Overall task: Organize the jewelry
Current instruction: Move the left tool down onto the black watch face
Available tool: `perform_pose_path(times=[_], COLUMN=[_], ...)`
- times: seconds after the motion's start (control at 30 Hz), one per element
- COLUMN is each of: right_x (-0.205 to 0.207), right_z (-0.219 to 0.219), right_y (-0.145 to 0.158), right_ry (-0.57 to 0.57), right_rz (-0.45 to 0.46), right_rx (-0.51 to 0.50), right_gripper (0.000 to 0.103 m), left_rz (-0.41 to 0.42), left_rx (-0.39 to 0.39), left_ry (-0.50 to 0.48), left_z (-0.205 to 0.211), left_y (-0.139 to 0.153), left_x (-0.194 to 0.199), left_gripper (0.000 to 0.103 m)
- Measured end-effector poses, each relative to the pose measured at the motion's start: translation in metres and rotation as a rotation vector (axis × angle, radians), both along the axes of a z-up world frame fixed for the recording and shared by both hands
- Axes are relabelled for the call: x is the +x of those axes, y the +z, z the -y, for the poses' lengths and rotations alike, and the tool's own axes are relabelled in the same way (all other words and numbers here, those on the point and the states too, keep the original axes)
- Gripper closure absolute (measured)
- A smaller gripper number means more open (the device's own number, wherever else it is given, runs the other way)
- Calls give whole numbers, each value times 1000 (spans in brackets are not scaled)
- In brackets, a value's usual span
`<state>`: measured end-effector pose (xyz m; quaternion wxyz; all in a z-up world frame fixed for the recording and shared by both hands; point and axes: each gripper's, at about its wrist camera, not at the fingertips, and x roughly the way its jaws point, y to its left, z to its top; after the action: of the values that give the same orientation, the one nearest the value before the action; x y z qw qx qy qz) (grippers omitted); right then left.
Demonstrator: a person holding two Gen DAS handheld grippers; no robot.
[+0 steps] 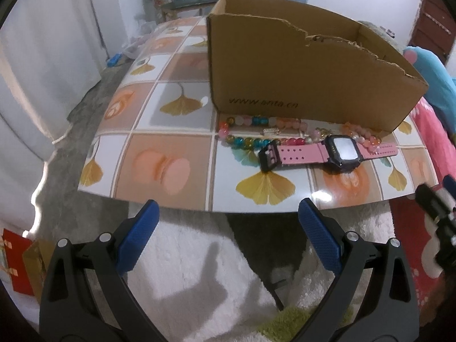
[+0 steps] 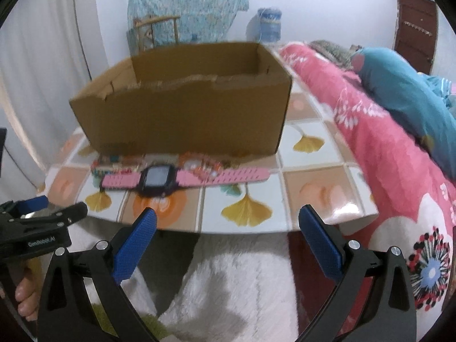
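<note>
A pink-strapped watch (image 1: 330, 152) with a black case lies flat on the tiled table (image 1: 171, 159), in front of an open cardboard box (image 1: 299, 74). Strings of coloured beads (image 1: 250, 131) lie between the watch and the box. My left gripper (image 1: 228, 216) is open with nothing between its blue pads, hanging just short of the table's near edge. In the right wrist view the watch (image 2: 159, 181), the beads (image 2: 199, 165) and the box (image 2: 185, 99) appear blurred. My right gripper (image 2: 226, 222) is open and empty, also below the table's front edge.
A bed with a pink floral cover (image 2: 384, 148) and a teal pillow (image 2: 404, 94) runs along the table's right side. White fluffy rug (image 1: 199, 270) lies under the grippers. A wooden chair (image 2: 159, 28) and a water jug (image 2: 269, 24) stand behind. A hand (image 2: 25, 299) holds the left gripper (image 2: 42, 213).
</note>
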<state>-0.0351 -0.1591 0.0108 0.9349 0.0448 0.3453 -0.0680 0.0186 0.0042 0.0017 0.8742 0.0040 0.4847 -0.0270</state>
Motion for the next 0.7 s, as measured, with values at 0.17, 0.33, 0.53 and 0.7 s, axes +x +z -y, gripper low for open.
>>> perform_pose_path(times=[0.17, 0.33, 0.53, 0.7], right_x=[-5, -12, -11, -3], right_z=[11, 17, 11, 6], right_y=[13, 19, 11, 7], right_ry=[10, 67, 148, 185], right_rz=[96, 140, 110, 86], right_rx=[-23, -55, -45, -5], right_gripper=[6, 6, 6, 6], left_rz=[79, 204, 212, 188], left_rx=[-13, -159, -230, -252], left_ry=[-93, -164, -212, -235], left_z=[6, -1, -1, -1], left_y=[6, 19, 22, 16], left_x=[-1, -9, -7, 1], left_gripper=[8, 8, 8, 8])
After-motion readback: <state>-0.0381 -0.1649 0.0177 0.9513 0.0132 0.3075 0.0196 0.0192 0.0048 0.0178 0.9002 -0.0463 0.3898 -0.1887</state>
